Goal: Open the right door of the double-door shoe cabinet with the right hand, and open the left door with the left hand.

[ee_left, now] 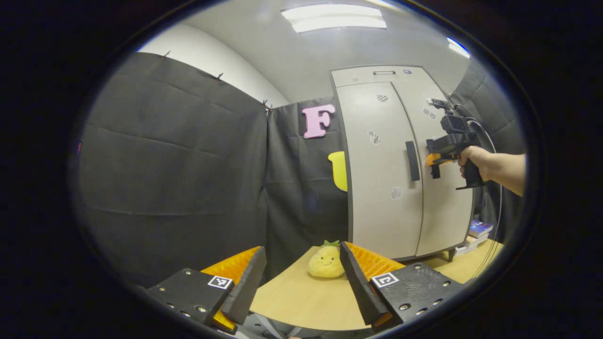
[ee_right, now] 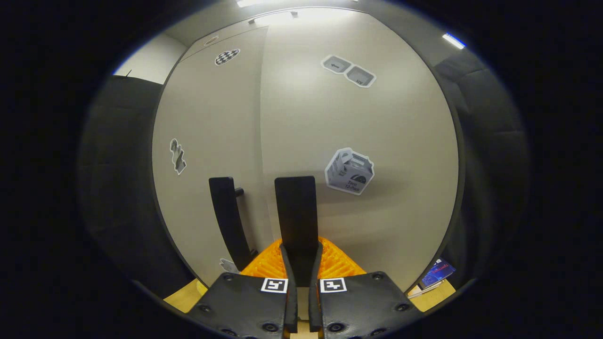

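The beige double-door shoe cabinet stands on the table at the right, and both doors look closed. In the right gripper view, my right gripper is shut on the black vertical handle of the right door. The left door's handle is just left of it. In the left gripper view, a hand holds that right gripper against the right door, beside the left door's handle. My left gripper is open, far from the cabinet, with nothing between its fingers.
A yellow pineapple plush sits on the wooden table in front of the cabinet's left corner. A few books lie stacked by the cabinet's right side. Black cloth walls close in the left and back.
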`<state>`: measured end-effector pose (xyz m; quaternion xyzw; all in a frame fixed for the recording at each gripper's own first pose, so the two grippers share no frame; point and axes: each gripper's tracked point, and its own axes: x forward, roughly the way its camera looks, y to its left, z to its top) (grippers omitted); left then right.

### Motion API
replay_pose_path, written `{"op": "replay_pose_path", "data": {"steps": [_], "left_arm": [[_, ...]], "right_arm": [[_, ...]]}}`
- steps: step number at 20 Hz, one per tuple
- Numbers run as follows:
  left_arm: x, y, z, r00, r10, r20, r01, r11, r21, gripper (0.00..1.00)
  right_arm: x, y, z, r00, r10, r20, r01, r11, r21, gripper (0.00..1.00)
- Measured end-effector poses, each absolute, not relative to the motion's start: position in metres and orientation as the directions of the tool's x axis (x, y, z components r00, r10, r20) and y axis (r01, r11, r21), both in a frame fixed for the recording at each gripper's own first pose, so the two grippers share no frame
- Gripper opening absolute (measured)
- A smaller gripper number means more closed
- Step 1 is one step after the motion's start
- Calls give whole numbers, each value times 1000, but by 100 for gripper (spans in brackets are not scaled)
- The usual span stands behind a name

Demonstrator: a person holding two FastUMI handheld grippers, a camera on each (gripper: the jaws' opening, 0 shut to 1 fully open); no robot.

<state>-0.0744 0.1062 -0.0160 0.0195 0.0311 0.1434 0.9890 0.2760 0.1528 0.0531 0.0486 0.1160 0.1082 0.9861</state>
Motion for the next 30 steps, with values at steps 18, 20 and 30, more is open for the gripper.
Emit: {"op": "replay_pose_path", "data": {"steps": [18, 20, 30], "left_arm": [[-47, 52, -3, 991, 136, -22, -134, 990, 47, 92], [-42, 47, -2, 992, 127, -21, -126, 991, 48, 89], [-13, -5, 8, 1000, 15, 2, -15, 998, 54, 91]], "right_arm": [[195, 108, 63, 891, 379, -250, -351, 924, 151, 13], [188, 102, 63, 886, 389, -253, -363, 921, 144, 7], [154, 56, 68, 877, 409, -253, -381, 912, 154, 11]]}}
